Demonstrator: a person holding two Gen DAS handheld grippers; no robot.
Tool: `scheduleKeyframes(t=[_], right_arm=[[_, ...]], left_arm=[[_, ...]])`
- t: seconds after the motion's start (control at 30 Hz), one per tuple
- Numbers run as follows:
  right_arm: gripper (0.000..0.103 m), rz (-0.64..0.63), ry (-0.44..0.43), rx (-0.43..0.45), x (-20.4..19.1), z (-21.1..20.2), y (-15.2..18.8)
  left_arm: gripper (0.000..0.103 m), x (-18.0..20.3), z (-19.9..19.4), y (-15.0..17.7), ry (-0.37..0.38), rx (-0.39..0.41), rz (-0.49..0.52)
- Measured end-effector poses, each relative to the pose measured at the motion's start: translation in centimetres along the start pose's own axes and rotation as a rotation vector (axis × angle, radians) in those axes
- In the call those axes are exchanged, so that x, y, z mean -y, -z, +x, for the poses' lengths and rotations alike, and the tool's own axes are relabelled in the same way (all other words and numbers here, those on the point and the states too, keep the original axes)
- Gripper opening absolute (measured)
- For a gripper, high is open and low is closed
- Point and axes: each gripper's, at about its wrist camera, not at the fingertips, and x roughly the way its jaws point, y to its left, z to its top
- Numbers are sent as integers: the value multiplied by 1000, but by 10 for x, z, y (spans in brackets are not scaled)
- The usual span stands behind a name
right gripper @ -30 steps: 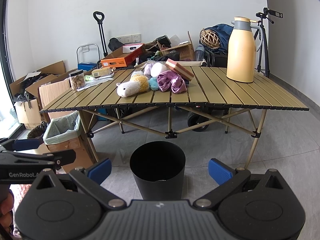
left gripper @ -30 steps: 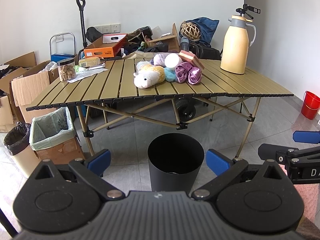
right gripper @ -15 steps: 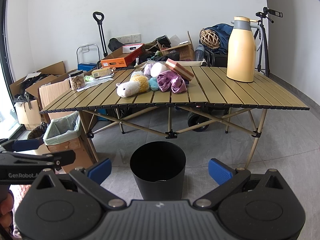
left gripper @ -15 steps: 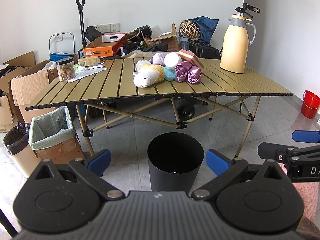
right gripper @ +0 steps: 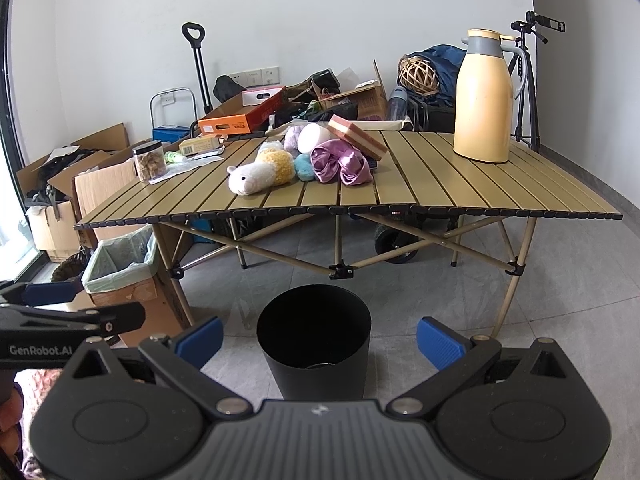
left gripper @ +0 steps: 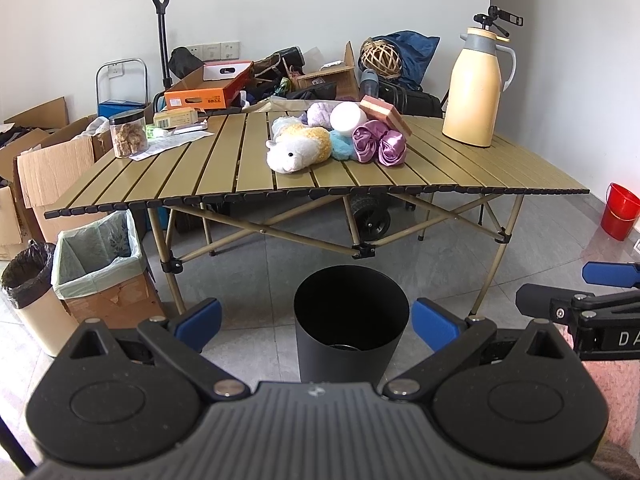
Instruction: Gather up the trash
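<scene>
Only leftward: red bucket (left gripper: 622,216), beyond table (left gripper: 200,172).

Matt black bin (left gripper: 351,332), satiny purple cloth (left gripper: 378,146), seemingly fluffy plush toy (left gripper: 298,150).

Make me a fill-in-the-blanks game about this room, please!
1. The black bin stands on the ____.
2. The tall jug on the table is coloured ____.
3. Both the left gripper and the right gripper are ____.
4. The bucket by the wall is ____.

Missing words: floor; yellow; open; red
</scene>
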Motion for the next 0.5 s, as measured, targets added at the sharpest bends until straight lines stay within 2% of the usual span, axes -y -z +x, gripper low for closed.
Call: scheduleKeyframes(t=[0.27, 0.5], right_arm=[[103, 3, -5, 6, 5, 19, -9], [103, 27, -12, 5, 11, 47, -19]], left_arm=[[103, -5, 20, -6, 5, 13, 6], [103, -7, 41, -25, 4, 45, 19]])
